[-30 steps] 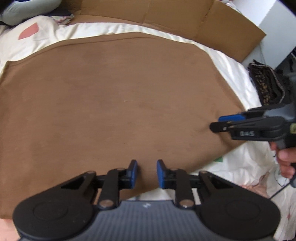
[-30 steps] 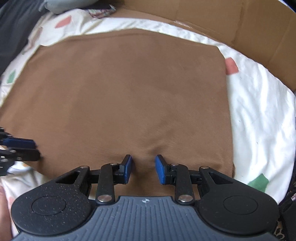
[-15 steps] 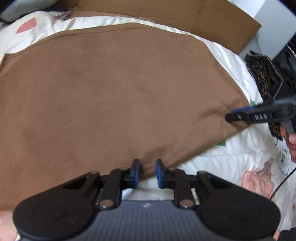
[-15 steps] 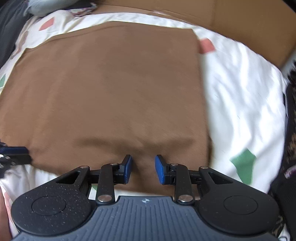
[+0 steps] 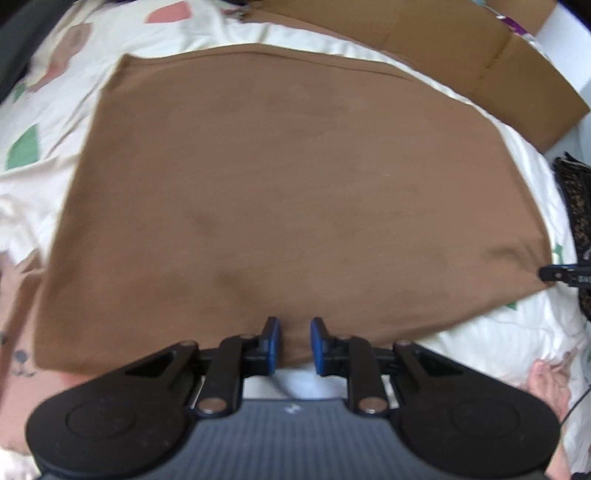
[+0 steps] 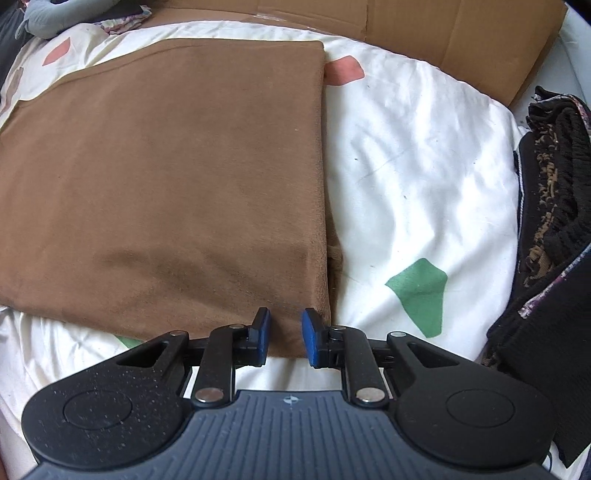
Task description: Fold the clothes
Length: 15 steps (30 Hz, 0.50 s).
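A brown garment [image 5: 288, 192] lies folded flat on a white bedsheet [image 6: 413, 177]; it also shows in the right wrist view [image 6: 162, 184]. My left gripper [image 5: 294, 345] is open at the garment's near edge, left of its middle, with the cloth edge between the blue pads. My right gripper [image 6: 283, 338] is open at the garment's near right corner, the cloth edge between its pads. Its tip shows at the far right of the left wrist view [image 5: 554, 274], by that corner.
Flattened cardboard [image 6: 424, 33] lines the far side of the bed. A dark patterned pile of clothes [image 6: 554, 206] sits at the right edge. A grey soft item [image 6: 48, 18] lies at the far left. A hand [image 5: 546, 384] shows at lower right.
Both grippers slid apart along the garment's near edge: the left one to the left, the right one to the near right corner. Both stayed open.
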Tool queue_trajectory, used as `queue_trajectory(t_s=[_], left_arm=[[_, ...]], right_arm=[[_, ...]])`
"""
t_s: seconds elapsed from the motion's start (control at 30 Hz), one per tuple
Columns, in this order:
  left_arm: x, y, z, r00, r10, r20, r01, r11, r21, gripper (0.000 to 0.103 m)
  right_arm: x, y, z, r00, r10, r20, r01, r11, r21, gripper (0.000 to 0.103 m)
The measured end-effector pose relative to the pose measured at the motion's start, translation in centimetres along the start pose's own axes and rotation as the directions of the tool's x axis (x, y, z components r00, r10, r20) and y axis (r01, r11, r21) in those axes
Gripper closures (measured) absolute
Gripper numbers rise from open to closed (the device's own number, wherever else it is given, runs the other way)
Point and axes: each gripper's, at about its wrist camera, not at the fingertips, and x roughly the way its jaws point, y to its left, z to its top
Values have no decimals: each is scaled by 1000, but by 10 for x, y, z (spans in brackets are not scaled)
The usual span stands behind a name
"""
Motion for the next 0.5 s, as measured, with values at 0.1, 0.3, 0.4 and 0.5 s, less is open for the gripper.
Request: queue_trajectory(t_s=[0.1,0.3,0.4,0.5], left_arm=[[-3,15,-2,1000,27,2,-27,999,-35,85],[-13,36,-9,995,103,17,-102,993,-59,86],[-19,50,-14,986,163,29,-160,982,-99,86],[-25,62,-20,978,208,33,-202,971,-128,86]], right_arm=[[-1,-3,-1,1000,-1,-3,1,1000,3,81],[-2,-4,-2,1000,-3,-5,3,1000,6,82],[-3,-4,-2,1000,-1,-4,1,1000,9,82],[-5,-5,-4,1000,0,-1,0,1000,12,82]])
